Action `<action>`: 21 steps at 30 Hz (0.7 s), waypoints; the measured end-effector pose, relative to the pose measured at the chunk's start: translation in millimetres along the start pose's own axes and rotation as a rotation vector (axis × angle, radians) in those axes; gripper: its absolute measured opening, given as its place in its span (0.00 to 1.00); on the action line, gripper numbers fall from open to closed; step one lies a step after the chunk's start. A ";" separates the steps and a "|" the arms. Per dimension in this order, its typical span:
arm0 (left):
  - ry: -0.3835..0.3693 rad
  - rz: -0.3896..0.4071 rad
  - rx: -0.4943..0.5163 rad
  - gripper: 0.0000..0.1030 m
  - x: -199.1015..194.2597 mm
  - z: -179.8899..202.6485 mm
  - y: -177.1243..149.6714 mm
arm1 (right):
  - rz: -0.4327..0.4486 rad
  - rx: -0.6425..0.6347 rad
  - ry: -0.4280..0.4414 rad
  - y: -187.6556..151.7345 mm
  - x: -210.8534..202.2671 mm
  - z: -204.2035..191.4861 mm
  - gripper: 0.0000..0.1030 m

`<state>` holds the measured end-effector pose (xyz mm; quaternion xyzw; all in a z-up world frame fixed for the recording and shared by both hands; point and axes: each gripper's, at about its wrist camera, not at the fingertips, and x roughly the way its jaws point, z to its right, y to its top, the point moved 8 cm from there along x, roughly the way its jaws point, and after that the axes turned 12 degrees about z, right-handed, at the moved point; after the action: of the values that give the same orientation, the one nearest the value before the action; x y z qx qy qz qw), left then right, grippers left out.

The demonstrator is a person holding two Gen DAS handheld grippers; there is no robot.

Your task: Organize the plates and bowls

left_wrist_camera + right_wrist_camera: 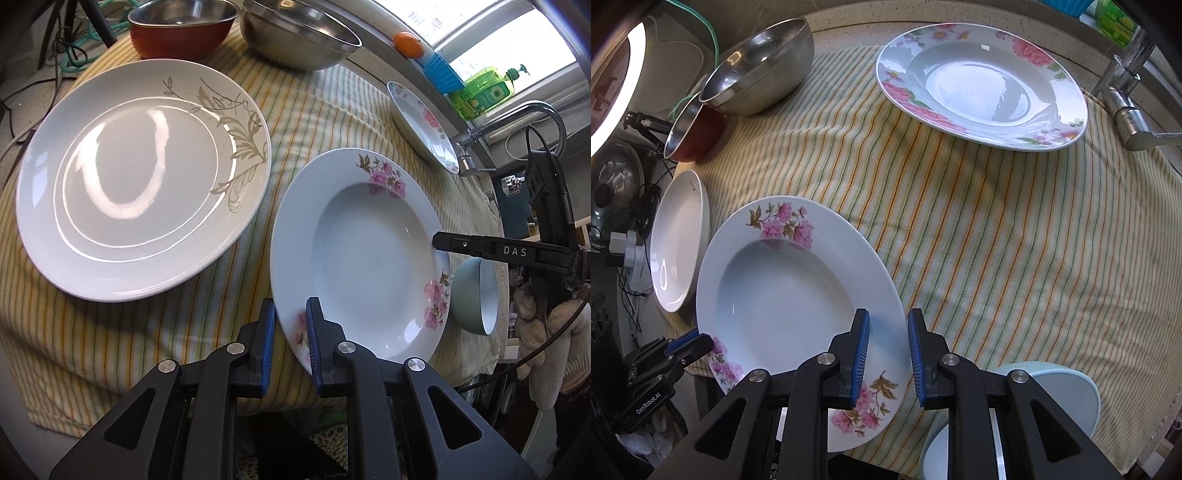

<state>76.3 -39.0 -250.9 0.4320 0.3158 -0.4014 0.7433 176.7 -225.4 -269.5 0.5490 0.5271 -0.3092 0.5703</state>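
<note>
A deep white plate with pink flowers (369, 258) (783, 295) hangs just over the striped cloth near its front edge. My left gripper (290, 302) is shut on its near rim, one blue pad above the rim and one below. In the right wrist view that gripper (698, 341) clamps the plate's lower left edge. My right gripper (889, 314) is shut on the opposite rim, and its black finger (443, 242) reaches over the plate's right side in the left wrist view.
A large white plate with a grey leaf pattern (144, 177) (679, 240) lies to the left. A steel bowl (299, 33) and a red bowl (181, 29) stand at the back. Another flowered plate (982, 85) sits near the faucet (1126, 110). A pale blue bowl (1063, 391) is under my right gripper.
</note>
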 end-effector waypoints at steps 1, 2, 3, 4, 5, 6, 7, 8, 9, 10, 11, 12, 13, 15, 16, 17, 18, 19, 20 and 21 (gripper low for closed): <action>0.000 0.000 0.000 0.14 -0.1 -0.1 0.1 | 0.000 -0.003 -0.003 0.1 0.5 -0.4 0.19; 0.001 0.000 0.002 0.14 -0.2 -0.1 0.2 | 0.000 -0.006 -0.006 0.1 0.9 -1.2 0.19; 0.001 0.000 0.003 0.14 0.2 -0.1 0.1 | 0.000 -0.007 -0.007 0.2 1.2 -1.8 0.19; 0.001 0.000 0.003 0.14 0.3 -0.4 0.2 | -0.001 -0.006 -0.006 0.4 1.6 -2.5 0.19; 0.001 0.000 0.003 0.14 0.4 -0.2 0.2 | -0.001 -0.006 -0.007 0.3 1.5 -2.4 0.19; 0.000 0.001 0.003 0.14 0.5 -0.3 -0.1 | -0.001 -0.005 -0.007 0.3 1.6 -2.5 0.19; 0.000 0.001 0.005 0.14 0.6 -0.4 -0.1 | -0.001 -0.005 -0.007 0.4 1.4 -2.0 0.19; 0.000 0.001 0.005 0.14 0.5 -0.1 0.0 | -0.002 -0.005 -0.009 0.5 1.6 -2.2 0.19; 0.000 0.000 0.006 0.14 0.6 -0.1 0.1 | -0.002 -0.005 -0.010 0.5 1.7 -2.1 0.19; 0.000 0.000 0.006 0.14 0.6 -0.1 0.0 | -0.002 -0.004 -0.008 0.5 1.7 -1.7 0.19; 0.000 -0.001 0.005 0.14 0.5 0.1 0.2 | -0.002 -0.002 -0.007 0.4 1.5 -1.9 0.19; 0.000 -0.002 0.005 0.14 0.4 0.3 0.2 | -0.003 -0.001 -0.005 0.4 1.6 -1.9 0.19; 0.000 -0.002 0.008 0.14 0.5 0.4 0.4 | -0.004 -0.001 -0.003 0.5 1.7 -1.7 0.19; 0.003 0.001 0.010 0.14 -0.7 0.0 0.5 | 0.001 0.001 -0.002 1.1 1.0 -0.9 0.20; 0.005 0.004 0.014 0.14 -1.2 0.1 0.7 | 0.004 -0.001 -0.003 1.5 0.3 -0.5 0.20; 0.009 0.005 0.017 0.14 -1.2 -0.1 0.9 | 0.007 -0.003 -0.005 1.8 -0.6 0.0 0.20; 0.011 0.006 0.017 0.14 -1.5 -0.5 1.2 | 0.010 -0.005 -0.010 2.2 -1.4 0.3 0.20; 0.013 0.006 0.018 0.14 -1.9 -0.8 1.7 | 0.013 -0.007 -0.014 2.8 -2.2 0.4 0.20; 0.015 0.007 0.020 0.14 -2.5 -1.1 2.1 | 0.016 -0.007 -0.017 3.4 -3.0 0.5 0.20; 0.017 0.007 0.020 0.14 -3.2 -1.9 2.5 | 0.018 -0.004 -0.016 3.9 -3.8 0.8 0.20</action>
<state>76.7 -35.5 -248.2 0.4440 0.3165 -0.3980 0.7377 179.6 -226.2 -264.9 0.5501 0.5182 -0.3074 0.5783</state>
